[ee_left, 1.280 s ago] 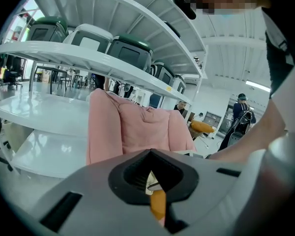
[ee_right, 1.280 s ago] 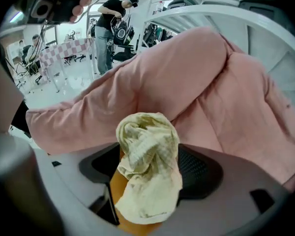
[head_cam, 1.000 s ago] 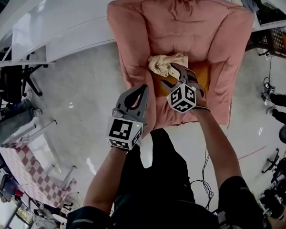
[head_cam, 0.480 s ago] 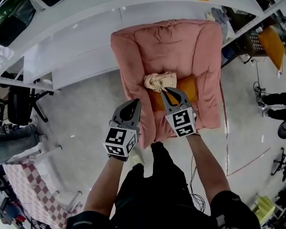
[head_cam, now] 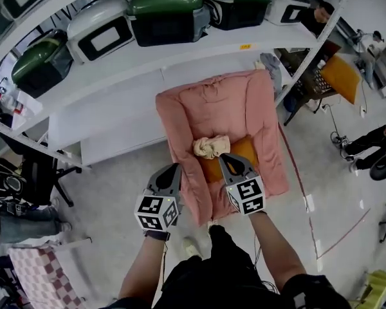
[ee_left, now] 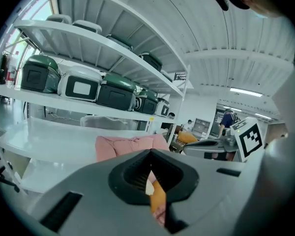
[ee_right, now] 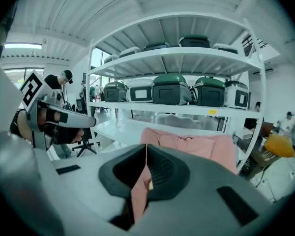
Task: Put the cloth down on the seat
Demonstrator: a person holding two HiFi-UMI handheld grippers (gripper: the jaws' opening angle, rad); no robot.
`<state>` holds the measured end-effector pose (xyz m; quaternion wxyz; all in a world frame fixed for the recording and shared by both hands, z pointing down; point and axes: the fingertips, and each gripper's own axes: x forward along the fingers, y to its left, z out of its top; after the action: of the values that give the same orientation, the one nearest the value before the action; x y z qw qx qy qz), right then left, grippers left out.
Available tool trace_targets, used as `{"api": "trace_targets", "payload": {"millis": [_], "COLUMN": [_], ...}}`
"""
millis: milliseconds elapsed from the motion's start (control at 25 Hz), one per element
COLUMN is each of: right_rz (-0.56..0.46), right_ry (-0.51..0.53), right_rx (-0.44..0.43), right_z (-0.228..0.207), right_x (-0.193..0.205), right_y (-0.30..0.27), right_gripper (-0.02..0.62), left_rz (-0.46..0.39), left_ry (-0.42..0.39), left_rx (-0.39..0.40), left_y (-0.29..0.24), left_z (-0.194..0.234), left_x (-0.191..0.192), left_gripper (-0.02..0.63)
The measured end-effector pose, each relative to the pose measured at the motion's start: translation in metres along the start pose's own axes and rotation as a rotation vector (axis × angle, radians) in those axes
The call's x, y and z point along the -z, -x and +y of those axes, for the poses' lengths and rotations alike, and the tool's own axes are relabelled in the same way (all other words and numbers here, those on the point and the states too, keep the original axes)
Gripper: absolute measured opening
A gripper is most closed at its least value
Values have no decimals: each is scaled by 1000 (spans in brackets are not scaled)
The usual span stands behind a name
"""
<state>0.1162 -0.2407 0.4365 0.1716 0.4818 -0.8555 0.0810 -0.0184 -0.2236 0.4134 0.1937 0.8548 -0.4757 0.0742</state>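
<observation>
Right now the grey left gripper [head_cam: 173,168] has its fingers together, holding nothing. The grey right gripper [head_cam: 224,157] is closing its fingers tight together on nothing. Just past them, the crumpled cream cloth [head_cam: 211,146] lies on the orange seat cushion [head_cam: 246,150] of the soft pink armchair [head_cam: 235,102]. Behind is a white shelf [head_cam: 180,58].

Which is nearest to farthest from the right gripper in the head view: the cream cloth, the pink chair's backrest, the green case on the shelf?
1. Cream cloth, on the seat just ahead of the right gripper.
2. Pink backrest, beyond the cloth.
3. Green case, up on the shelf, farthest back.
</observation>
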Motion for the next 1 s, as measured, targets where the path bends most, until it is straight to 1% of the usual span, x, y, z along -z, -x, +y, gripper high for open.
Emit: {"api": "trace_targets", "payload": {"millis": [200,440,720,1000], "right_rz": [-59,-111,-216,-312], "right_ry": [-45,-39,-93,-115], "right_rx": [33,70,94,102], "right_z": [14,24,21,22], "right_x": [-32,-66,-111,-152], "right_y": [47,89,133,172], "right_gripper": [8,6,5,5], "left_rz": [-27,-75,-139,-198], "left_ry": [-12,-33,-58,-78], "left_rx": [16,19,-13,-1], "left_y": [41,82,124,158], "left_z": [-17,-26,-25,-37], "left_x": [-26,-55,-100,-138], "left_gripper": [6,6,6,6]}}
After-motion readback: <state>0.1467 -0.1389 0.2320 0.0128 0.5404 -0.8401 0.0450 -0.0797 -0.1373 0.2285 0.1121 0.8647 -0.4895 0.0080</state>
